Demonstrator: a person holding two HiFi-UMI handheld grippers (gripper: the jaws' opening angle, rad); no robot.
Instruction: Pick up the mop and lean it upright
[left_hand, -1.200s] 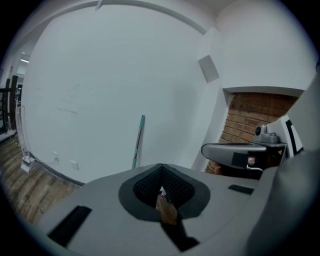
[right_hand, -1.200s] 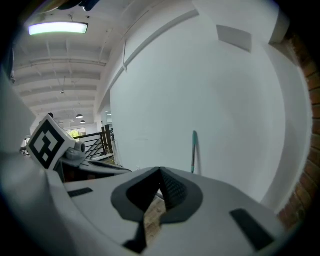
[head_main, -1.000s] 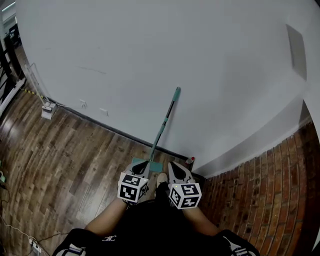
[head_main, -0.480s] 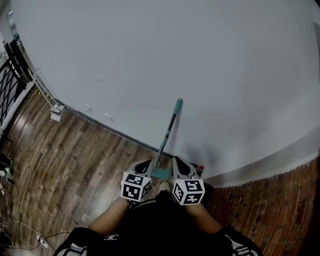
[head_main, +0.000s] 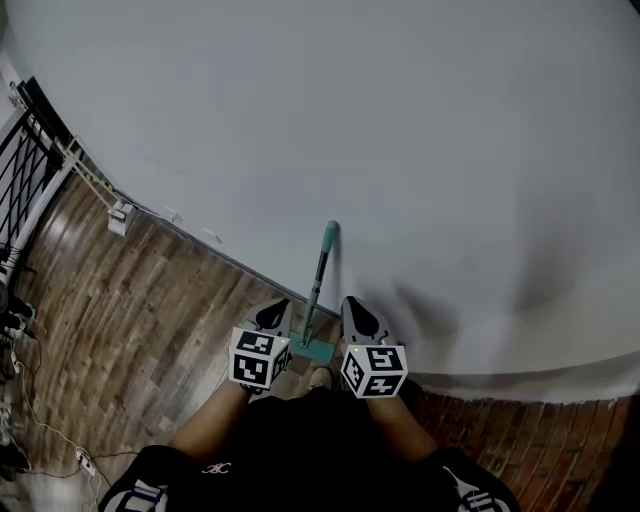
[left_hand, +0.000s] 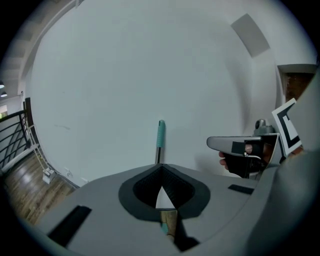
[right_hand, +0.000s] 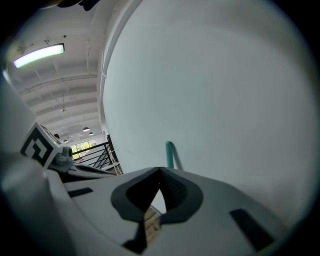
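The left hand-held gripper (head_main: 275, 312) is clenched with nothing between its jaws. The right hand-held gripper (head_main: 352, 305) beside it is also clenched and empty. Just ahead, between the two, the slim teal-handled mop (head_main: 318, 275) stands upright. Its head is on the brown wooden plank floor (head_main: 130, 300) and its top leans against the plain white wall (head_main: 420, 120).

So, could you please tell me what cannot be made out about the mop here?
Mop head: head view, partly covered by the left gripper.
Mop shaft, lower part: both gripper views, hidden behind each gripper's own body; only the teal grip shows.
White box by the wall: head view, too small to identify.
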